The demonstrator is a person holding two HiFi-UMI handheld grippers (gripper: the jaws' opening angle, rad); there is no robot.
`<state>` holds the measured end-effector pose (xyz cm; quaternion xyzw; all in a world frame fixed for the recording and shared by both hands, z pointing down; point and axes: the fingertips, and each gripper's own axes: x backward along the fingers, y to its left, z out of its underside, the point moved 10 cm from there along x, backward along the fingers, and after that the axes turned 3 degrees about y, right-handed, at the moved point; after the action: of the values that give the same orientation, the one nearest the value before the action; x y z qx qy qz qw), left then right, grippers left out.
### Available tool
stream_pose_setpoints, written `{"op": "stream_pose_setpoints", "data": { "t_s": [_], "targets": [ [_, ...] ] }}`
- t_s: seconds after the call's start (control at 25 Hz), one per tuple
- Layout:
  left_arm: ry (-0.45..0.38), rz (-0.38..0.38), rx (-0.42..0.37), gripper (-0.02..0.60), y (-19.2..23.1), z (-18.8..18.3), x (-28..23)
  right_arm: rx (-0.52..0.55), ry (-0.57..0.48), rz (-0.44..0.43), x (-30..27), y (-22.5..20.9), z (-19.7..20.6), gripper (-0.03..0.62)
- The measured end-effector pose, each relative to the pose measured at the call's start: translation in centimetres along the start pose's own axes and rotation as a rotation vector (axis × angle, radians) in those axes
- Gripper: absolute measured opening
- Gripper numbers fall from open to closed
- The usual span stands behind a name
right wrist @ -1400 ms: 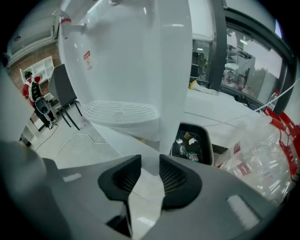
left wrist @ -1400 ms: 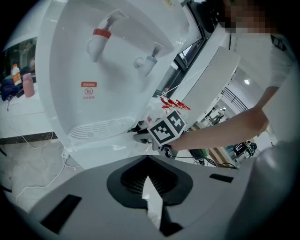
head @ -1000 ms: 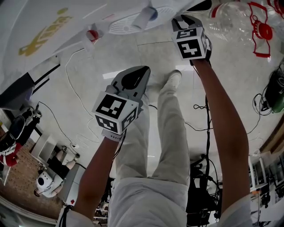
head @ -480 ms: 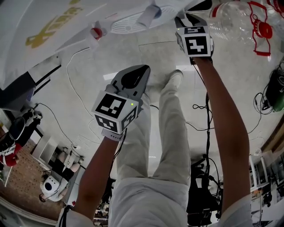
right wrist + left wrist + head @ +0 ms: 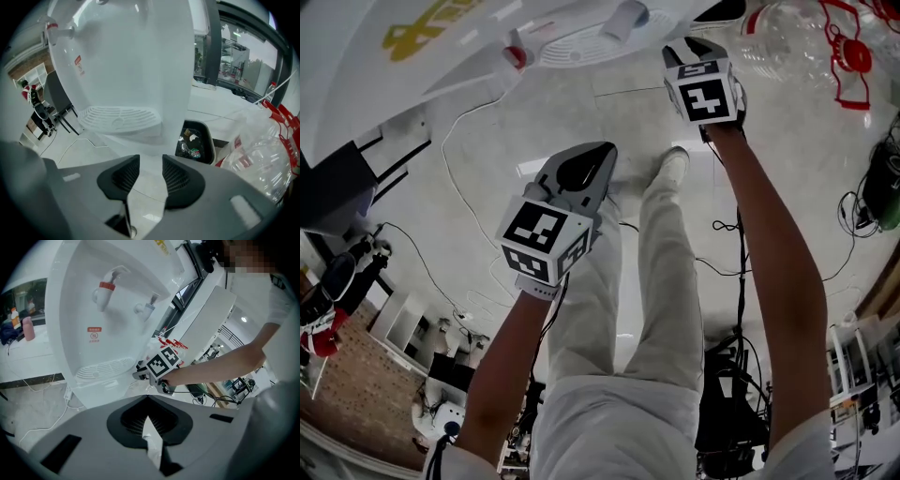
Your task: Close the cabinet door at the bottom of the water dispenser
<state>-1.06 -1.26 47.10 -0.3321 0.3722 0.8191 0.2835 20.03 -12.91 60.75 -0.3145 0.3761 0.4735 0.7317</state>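
Observation:
The white water dispenser (image 5: 441, 47) fills the top left of the head view, with a red tap (image 5: 514, 56), a blue tap (image 5: 628, 17) and a ribbed drip tray (image 5: 581, 42). Its lower front (image 5: 140, 133) rises just beyond my right gripper (image 5: 151, 164), whose jaws stand open with only floor between them. I cannot make out the cabinet door as a separate panel. My right gripper (image 5: 694, 45) sits close under the drip tray. My left gripper (image 5: 586, 161) hangs lower, over the floor, apart from the dispenser. Its jaws (image 5: 149, 411) are shut, empty.
A black waste bin (image 5: 194, 143) with litter stands to the right of the dispenser. Clear water bottles with red handles (image 5: 825, 47) lie further right. A white cable (image 5: 459, 178) runs over the floor. The person's leg and shoe (image 5: 670, 169) stand between the grippers.
The head view has shifted a little, so the dispenser sits higher in the picture. The right gripper nudged sideways near the drip tray. The left gripper has stayed put.

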Motion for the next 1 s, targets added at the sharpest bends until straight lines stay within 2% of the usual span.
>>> {"op": "stream_pose_setpoints", "data": {
  "t_s": [0.48,0.76,1.0],
  "targets": [
    [-0.006,-0.025,0.020,0.006,1.2,2.0,1.7,0.058,0.023,-0.016,-1.8,0.4,-0.2,0.169],
    [-0.021,-0.039,0.031,0.006,1.8,1.7,2.2,0.057,0.019,-0.007,-2.4,-0.1,-1.3,0.170],
    [-0.033,-0.022,0.023,0.006,1.0,1.0,2.6,0.066,0.027,-0.001,-1.0,0.3,-1.4,0.170]
  ]
}}
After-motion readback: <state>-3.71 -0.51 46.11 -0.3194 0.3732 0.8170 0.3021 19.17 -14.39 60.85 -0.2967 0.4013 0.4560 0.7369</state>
